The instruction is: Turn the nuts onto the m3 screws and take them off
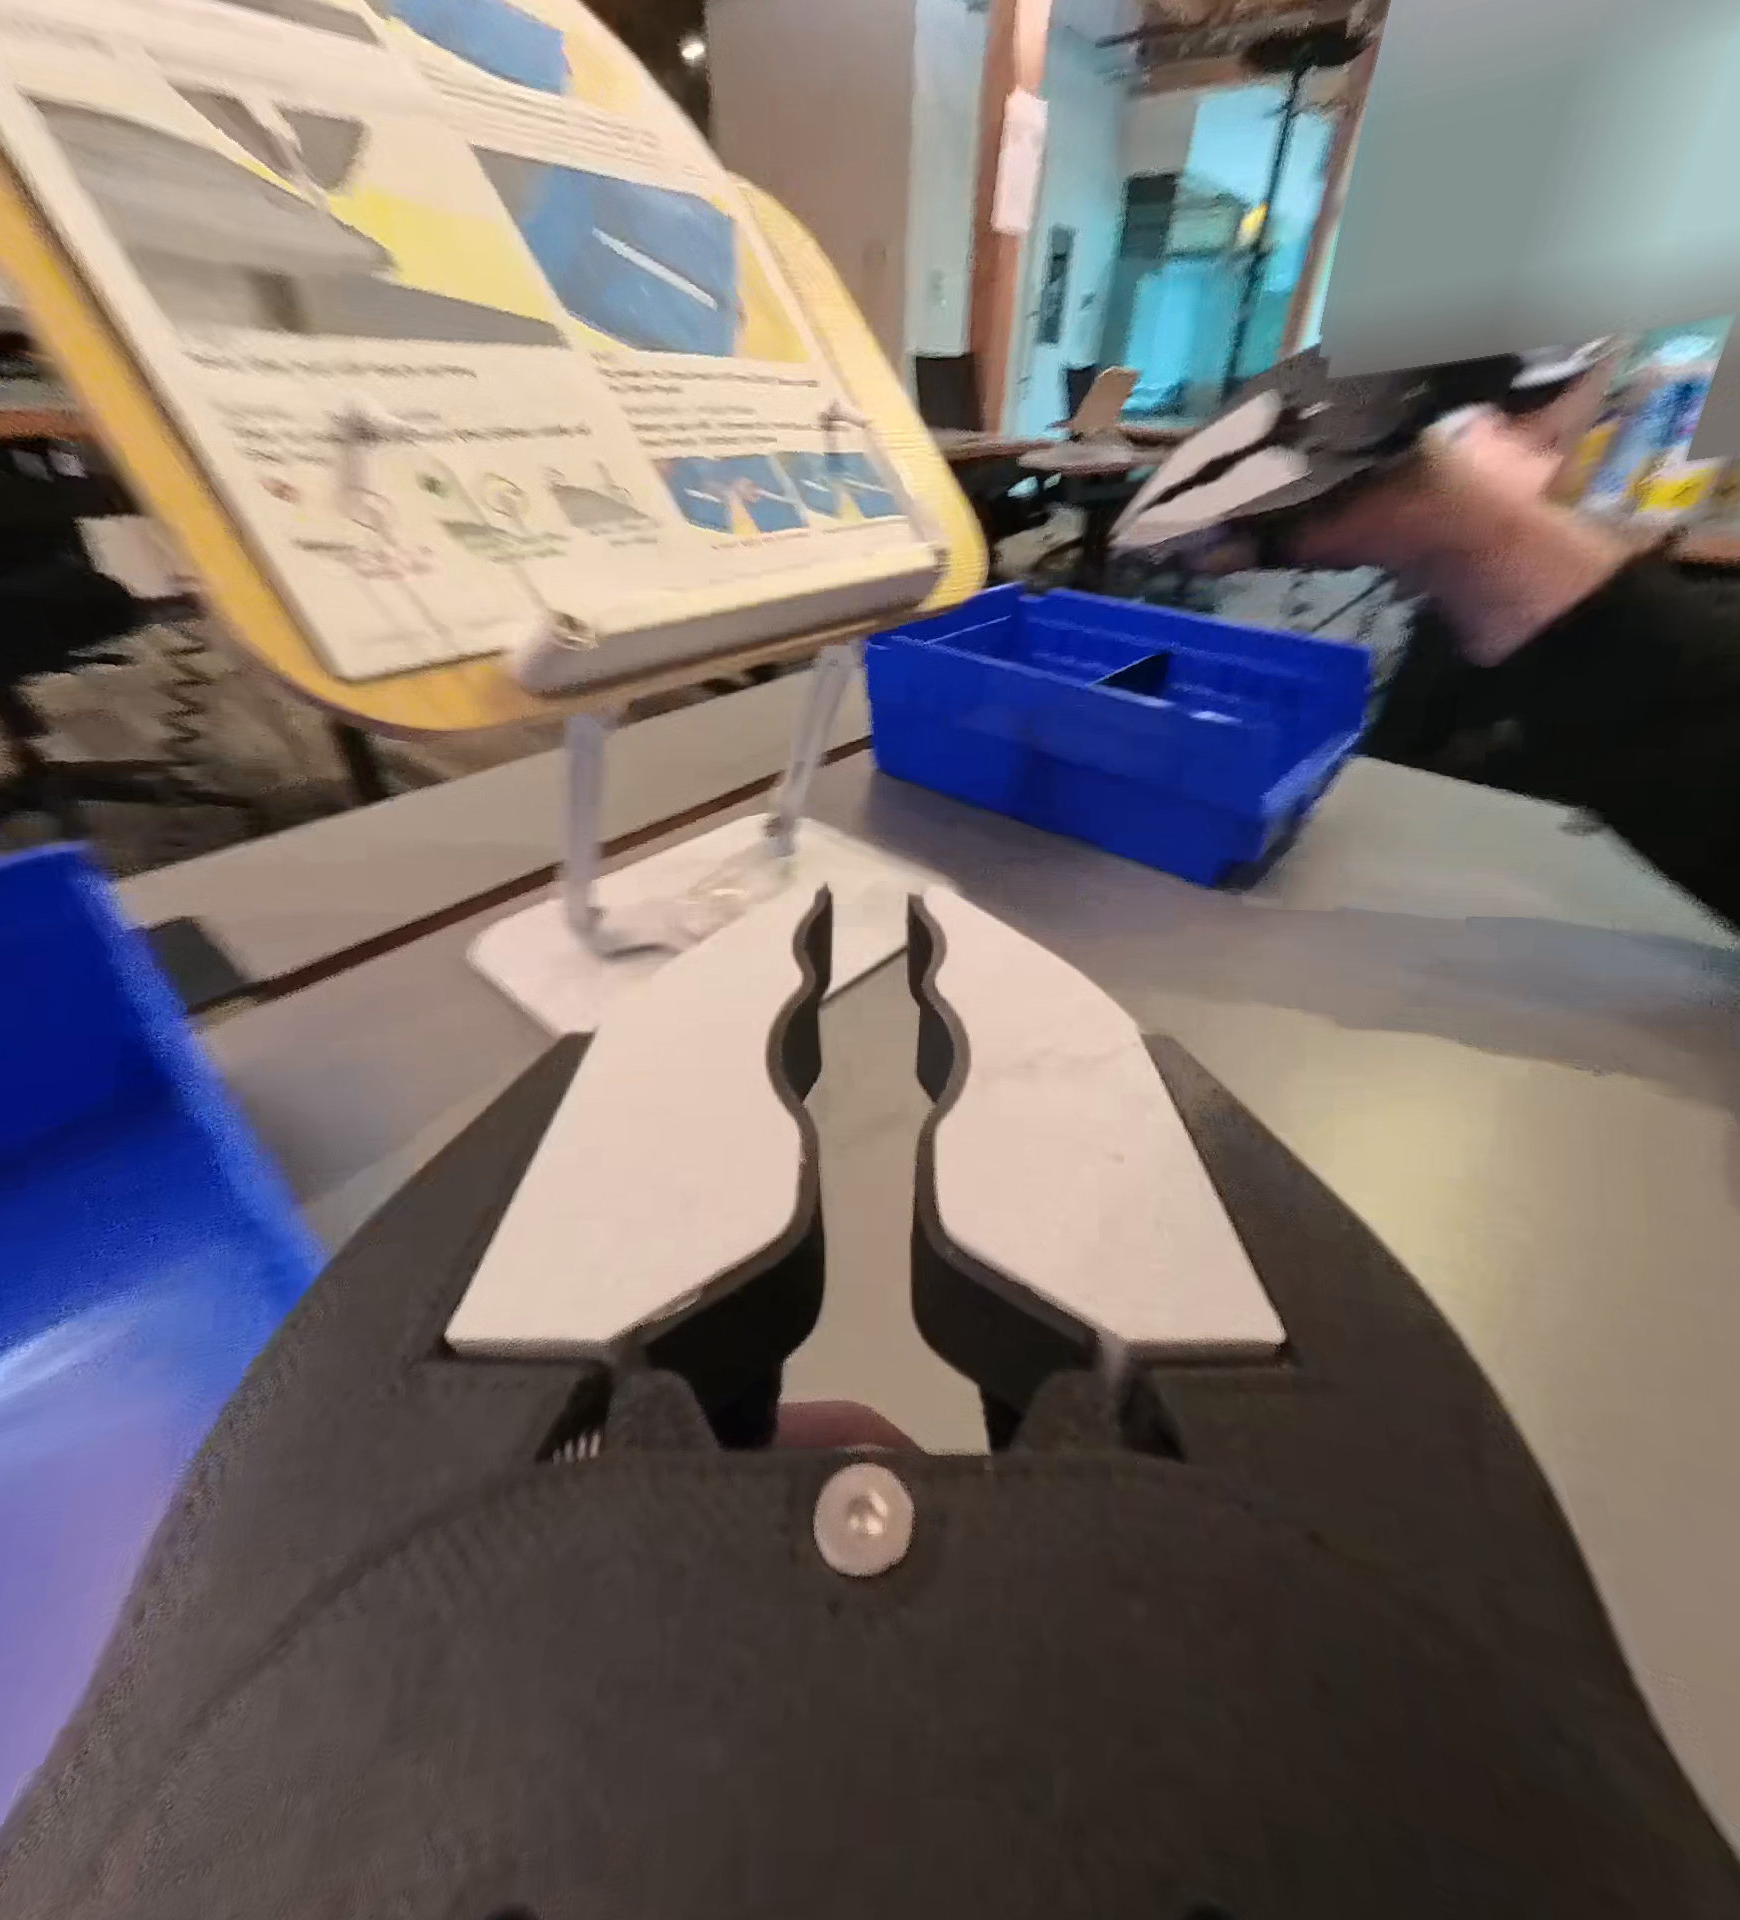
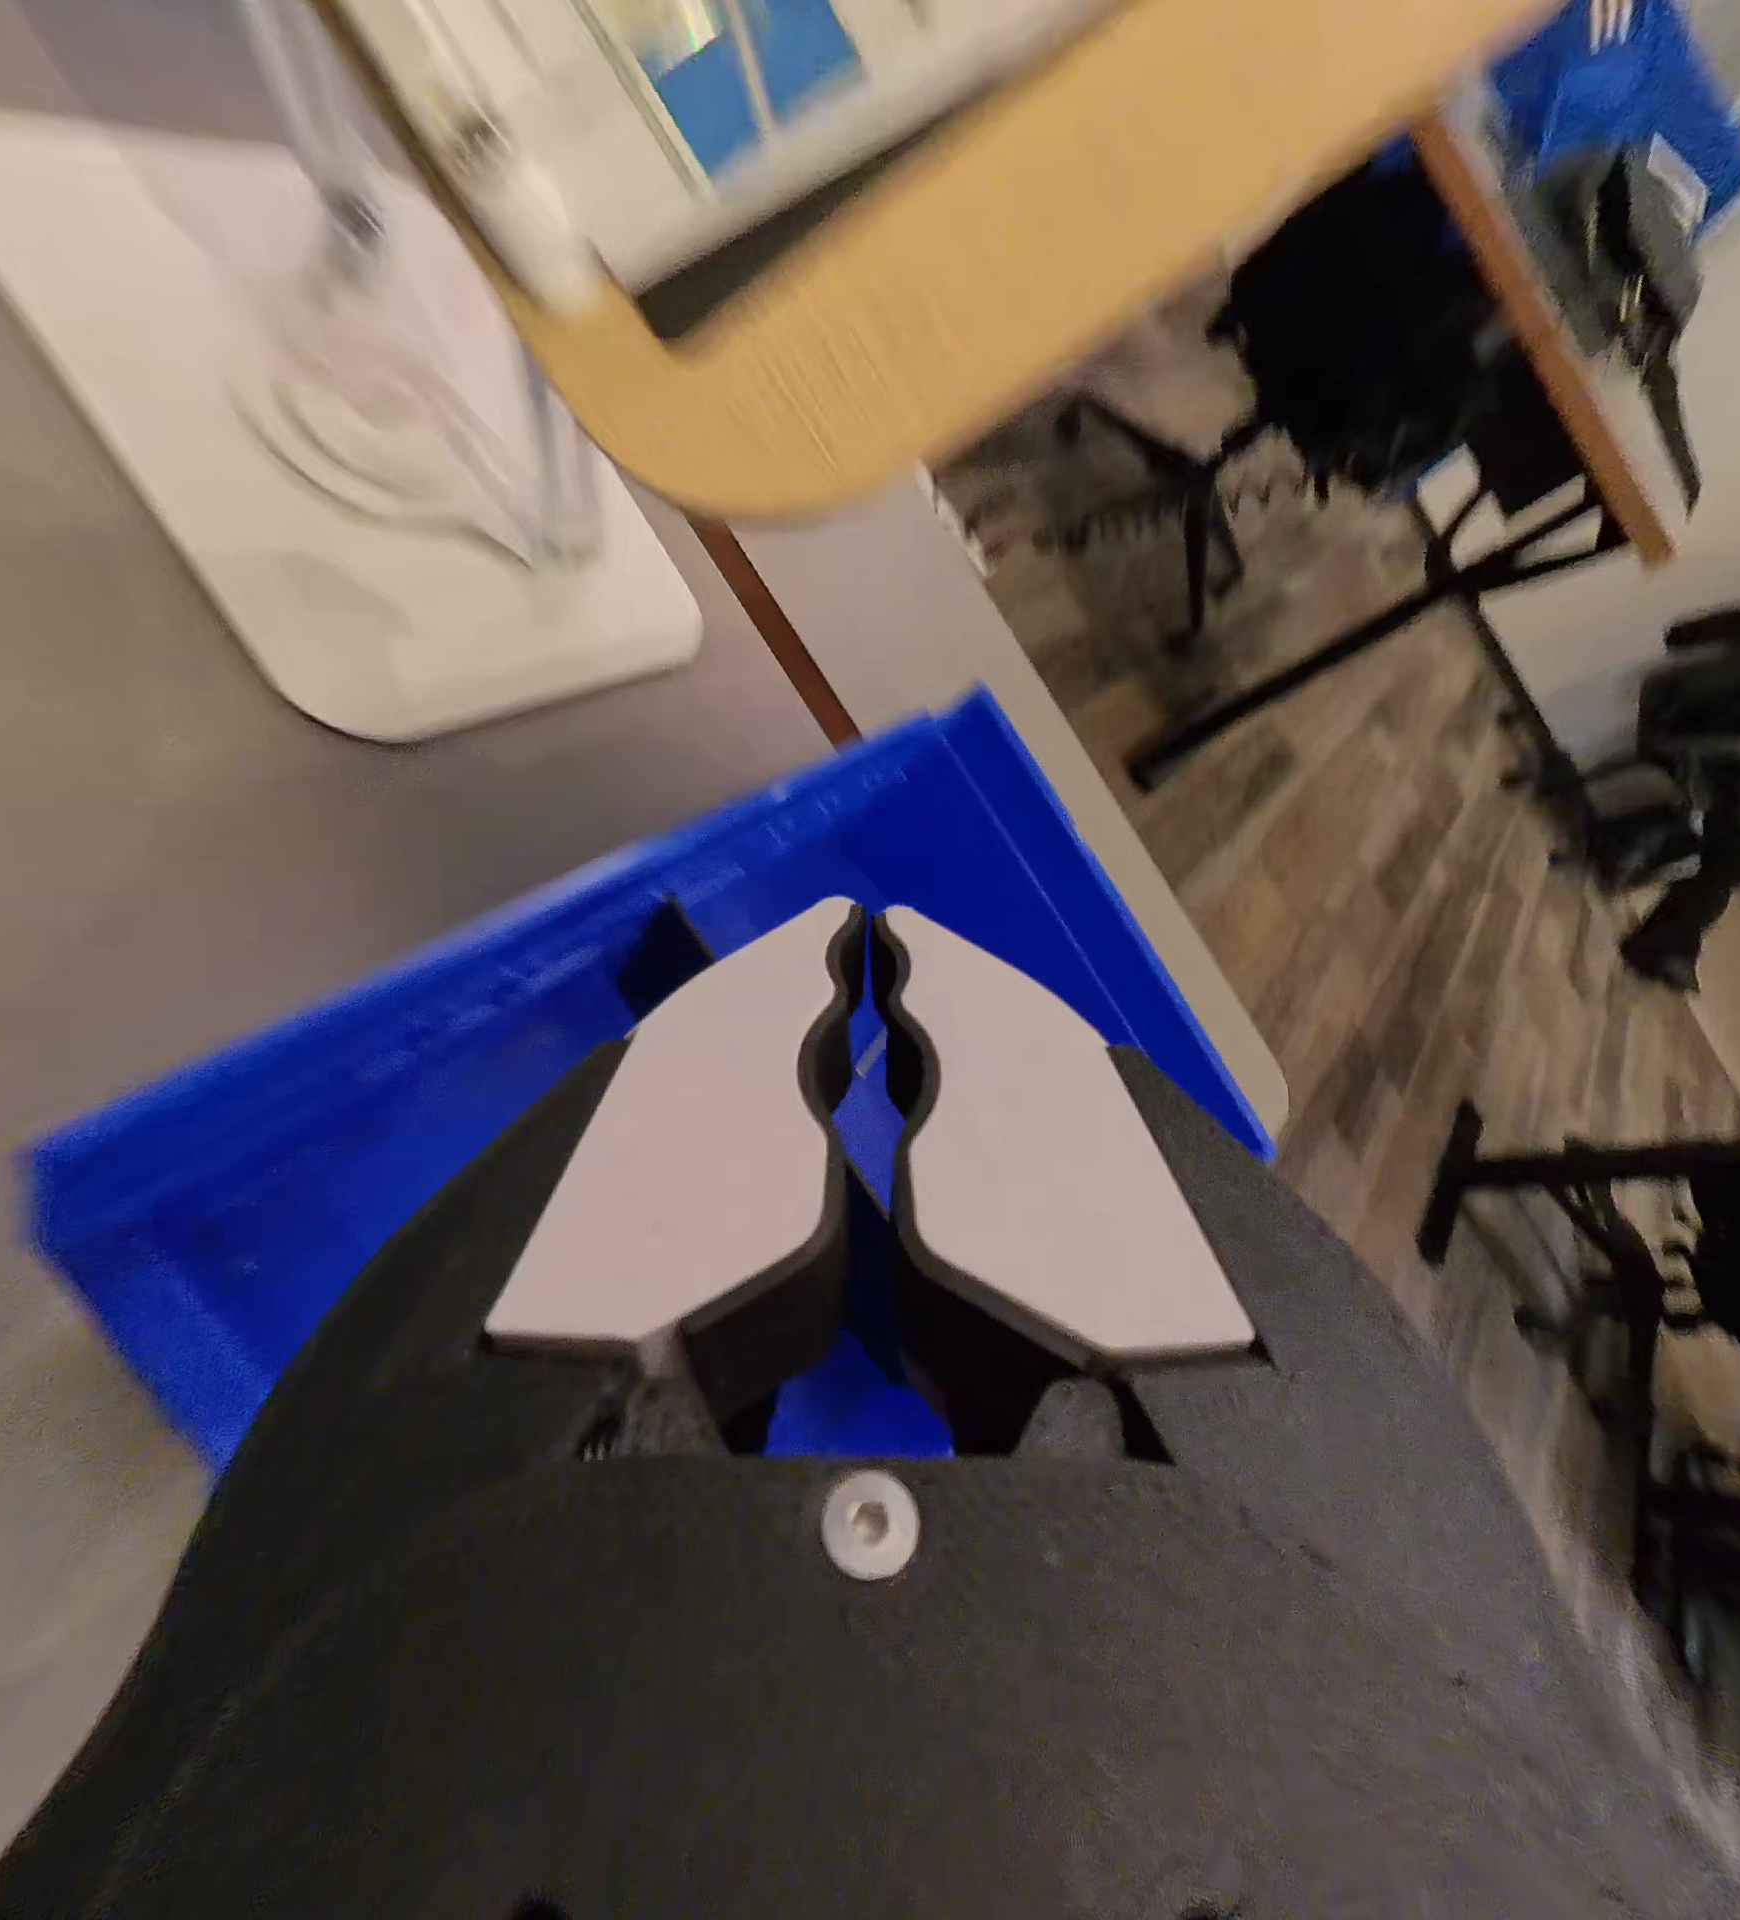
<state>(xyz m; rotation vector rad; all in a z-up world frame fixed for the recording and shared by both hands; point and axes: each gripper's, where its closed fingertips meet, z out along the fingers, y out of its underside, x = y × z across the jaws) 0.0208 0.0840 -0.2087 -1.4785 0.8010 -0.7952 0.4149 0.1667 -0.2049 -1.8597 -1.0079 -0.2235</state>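
No nut or screw shows clearly in either view. My left gripper (image 1: 871,914) is open and empty, low over the grey table (image 1: 1365,1091), pointing at the white base (image 1: 554,961) of a stand. My right gripper (image 2: 864,920) is shut, its tips all but touching, above a blue divided bin (image 2: 409,1101). A thin pale sliver (image 2: 871,1049) shows in the gap between its fingers; I cannot tell if it is held or lies in the bin. The right gripper also shows far off in the left wrist view (image 1: 1209,468), in a person's hand, above that bin (image 1: 1115,727).
A yellow board with an instruction sheet (image 1: 450,343) stands tilted on the white base (image 2: 326,520) mid-table. A second blue bin (image 1: 45,1143) sits close on my left. The table's edge (image 2: 1084,748) runs beside the divided bin, with floor and chairs beyond. The grippers' ends are close to 40 cm from one another.
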